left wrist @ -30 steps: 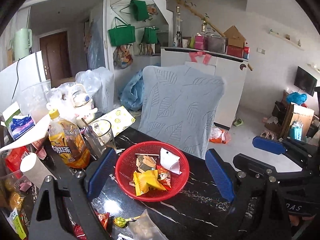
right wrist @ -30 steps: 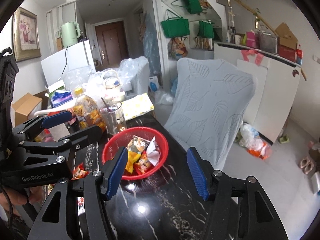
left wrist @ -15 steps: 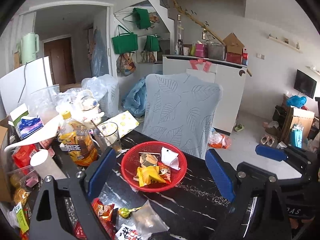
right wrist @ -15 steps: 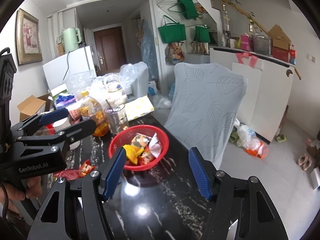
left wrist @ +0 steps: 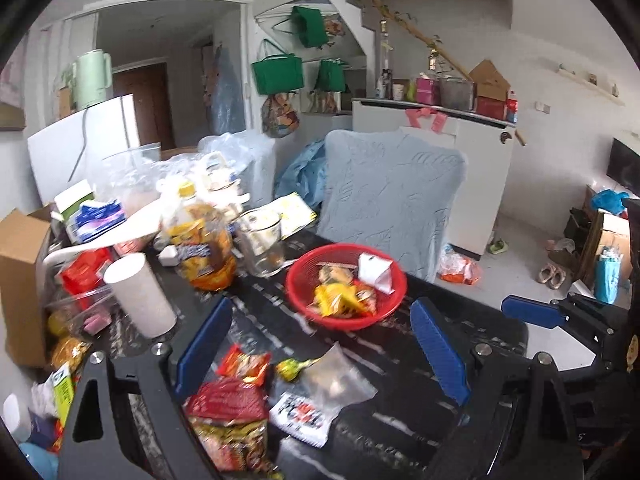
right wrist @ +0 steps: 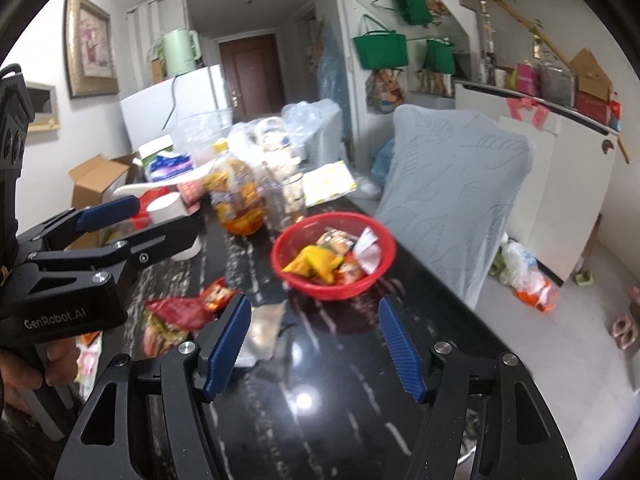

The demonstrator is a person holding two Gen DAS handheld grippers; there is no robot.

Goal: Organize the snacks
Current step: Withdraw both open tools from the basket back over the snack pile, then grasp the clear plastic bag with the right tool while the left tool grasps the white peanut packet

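Left claw (left wrist: 320, 344) and right claw (right wrist: 314, 344), both spread wide and empty, above the black worktop (right wrist: 328, 400); red basket (left wrist: 346, 286) holding snacks at centre; loose snack packets (left wrist: 236, 392) lying nearer the left claw.

The left black two-finger gripper (left wrist: 320, 348) has angular matte arms with triangular cut-outs, silver round screws and ribbed blue finger pads (left wrist: 438, 350); the matching right gripper (right wrist: 314, 344) looks alike; white "GenRobot.AI" lettering marks the left body; a bare-skinned hand (right wrist: 28, 368) shows.
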